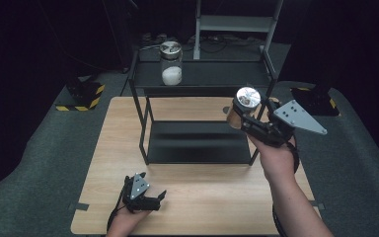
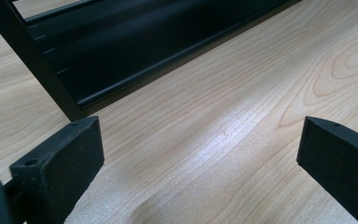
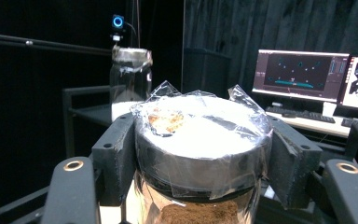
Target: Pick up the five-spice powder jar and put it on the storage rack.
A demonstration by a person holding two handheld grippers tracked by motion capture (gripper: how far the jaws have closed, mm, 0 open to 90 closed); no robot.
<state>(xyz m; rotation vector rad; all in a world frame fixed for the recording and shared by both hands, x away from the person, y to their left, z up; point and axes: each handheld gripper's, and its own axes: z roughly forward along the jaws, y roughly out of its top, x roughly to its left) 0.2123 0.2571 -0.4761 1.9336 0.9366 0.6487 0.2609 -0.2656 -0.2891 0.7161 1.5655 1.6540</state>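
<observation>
My right gripper (image 1: 244, 118) is shut on a glass jar (image 1: 243, 106) of brown powder, held in the air by the right end of the black rack (image 1: 202, 89). Its lid (image 3: 200, 135) is wrapped in clear film, and both black pads (image 3: 116, 149) press on it just under the top. A second glass jar (image 1: 171, 63), holding white powder, stands on the rack's top shelf at the left; the same jar (image 3: 130, 77) appears behind the held one. My left gripper (image 1: 157, 197) rests low on the wooden table (image 1: 212, 197) near its front edge, open, with bare wood between its fingers (image 2: 70, 154).
The black two-level rack stands on the table's far half, its lower shelf (image 2: 135, 42) just ahead of my left gripper. Monitors (image 3: 300, 74) glow at the right in the right gripper view. Grey floor with yellow-black taped feet (image 1: 81, 96) surrounds the table.
</observation>
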